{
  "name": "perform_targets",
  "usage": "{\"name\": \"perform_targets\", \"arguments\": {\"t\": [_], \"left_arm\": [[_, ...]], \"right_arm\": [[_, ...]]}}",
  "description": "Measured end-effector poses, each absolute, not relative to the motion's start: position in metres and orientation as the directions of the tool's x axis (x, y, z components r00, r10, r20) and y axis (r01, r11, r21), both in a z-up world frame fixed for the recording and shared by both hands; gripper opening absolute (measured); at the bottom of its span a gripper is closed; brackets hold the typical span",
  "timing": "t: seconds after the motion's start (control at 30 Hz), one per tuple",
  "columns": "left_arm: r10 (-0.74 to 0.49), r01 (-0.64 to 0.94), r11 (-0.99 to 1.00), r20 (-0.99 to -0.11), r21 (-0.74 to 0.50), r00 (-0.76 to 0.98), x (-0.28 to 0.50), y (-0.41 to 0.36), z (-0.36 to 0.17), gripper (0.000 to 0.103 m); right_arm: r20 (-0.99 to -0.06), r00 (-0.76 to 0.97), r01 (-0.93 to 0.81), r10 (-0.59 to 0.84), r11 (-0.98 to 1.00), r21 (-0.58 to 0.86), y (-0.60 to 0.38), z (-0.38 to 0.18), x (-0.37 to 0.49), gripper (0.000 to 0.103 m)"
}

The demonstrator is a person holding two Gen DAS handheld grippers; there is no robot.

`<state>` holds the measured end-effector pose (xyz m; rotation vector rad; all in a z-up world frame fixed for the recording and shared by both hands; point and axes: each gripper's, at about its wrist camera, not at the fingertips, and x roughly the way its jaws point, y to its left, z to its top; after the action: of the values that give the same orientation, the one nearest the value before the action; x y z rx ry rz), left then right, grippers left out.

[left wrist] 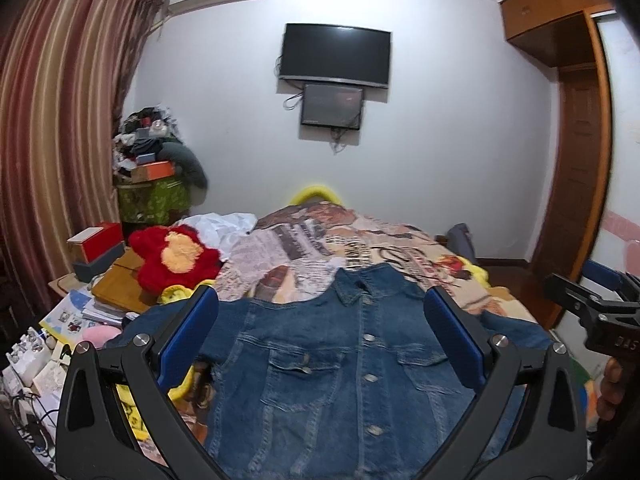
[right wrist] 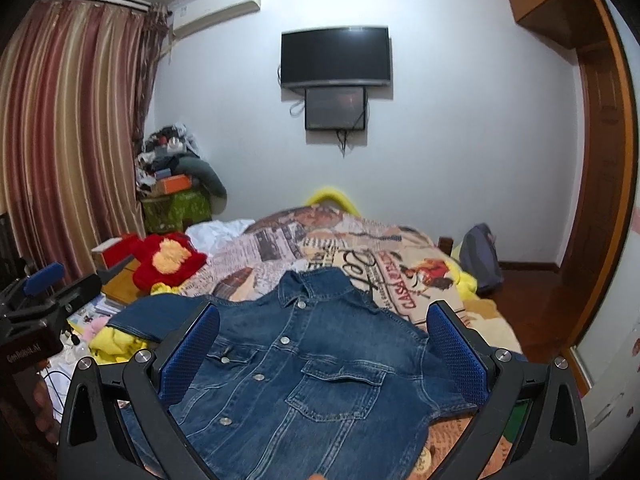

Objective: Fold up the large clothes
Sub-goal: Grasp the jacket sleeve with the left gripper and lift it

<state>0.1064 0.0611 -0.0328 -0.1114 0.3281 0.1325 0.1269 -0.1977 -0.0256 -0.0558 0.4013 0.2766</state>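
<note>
denim jacket: lies front up and buttoned on the bed, collar toward the far wall, chest pockets showing; one sleeve stretches off toward the red plush side.
left gripper: hovers over the jacket's lower half, its blue-padded fingers spread wide apart, holding nothing.
right gripper: above the jacket as well, fingers spread wide, nothing between them.
bed: covered by a newspaper-print bedspread, the jacket on its near end.
red plush: on the bedspread just beyond the jacket's sleeve, with a crumpled white cloth behind it.
desk: beside the bed past the red plush, carrying boxes and papers.
television: on the wall beyond the bed, a smaller screen just beneath it.
curtain: striped, hanging behind the desk.
</note>
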Motion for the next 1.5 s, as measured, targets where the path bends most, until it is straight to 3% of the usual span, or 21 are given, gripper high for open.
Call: {"name": "perform_targets", "arguments": {"t": [0.23,0.57,0.83,0.97,1.13,1.23,1.4,1.5], "left_arm": [[0.19,-0.248,0.965,-0.42,-0.086,0.887,0.171,0.115,-0.062,0.103],[0.248,-0.482,0.857,-0.674,-0.183,0.696,0.243,0.25,-0.138,0.103],[0.108,-0.595,0.749,-0.832,-0.293,0.545,0.258,0.327,-0.218,0.103],[-0.019,-0.613,0.665,-0.83,-0.427,0.557,0.253,0.345,-0.246,0.103],[-0.085,-0.616,0.589,-0.798,-0.523,0.596,0.25,0.359,-0.262,0.102],[-0.07,-0.635,0.56,-0.794,-0.533,0.604,0.249,0.368,-0.264,0.09],[0.003,-0.67,0.556,-0.805,-0.492,0.594,0.246,0.379,-0.252,0.058],[0.058,-0.675,0.599,-0.817,-0.432,0.574,0.247,0.381,-0.241,0.048]], "right_arm": [[-0.492,0.821,-0.309,0.291,0.95,0.047,-0.189,-0.044,0.208,0.103],[-0.676,0.667,-0.331,0.312,0.938,0.105,-0.166,-0.102,0.324,0.103],[-0.827,0.475,-0.35,0.302,0.927,0.137,-0.143,-0.182,0.385,0.103],[-0.873,0.384,-0.358,0.299,0.92,0.158,-0.135,-0.214,0.394,0.103],[-0.891,0.318,-0.367,0.325,0.908,0.201,-0.13,-0.235,0.395,0.103],[-0.892,0.301,-0.36,0.338,0.906,0.221,-0.129,-0.239,0.394,0.103],[-0.891,0.289,-0.343,0.35,0.907,0.245,-0.131,-0.24,0.396,0.103],[-0.887,0.297,-0.337,0.353,0.908,0.249,-0.133,-0.236,0.395,0.103]]}}
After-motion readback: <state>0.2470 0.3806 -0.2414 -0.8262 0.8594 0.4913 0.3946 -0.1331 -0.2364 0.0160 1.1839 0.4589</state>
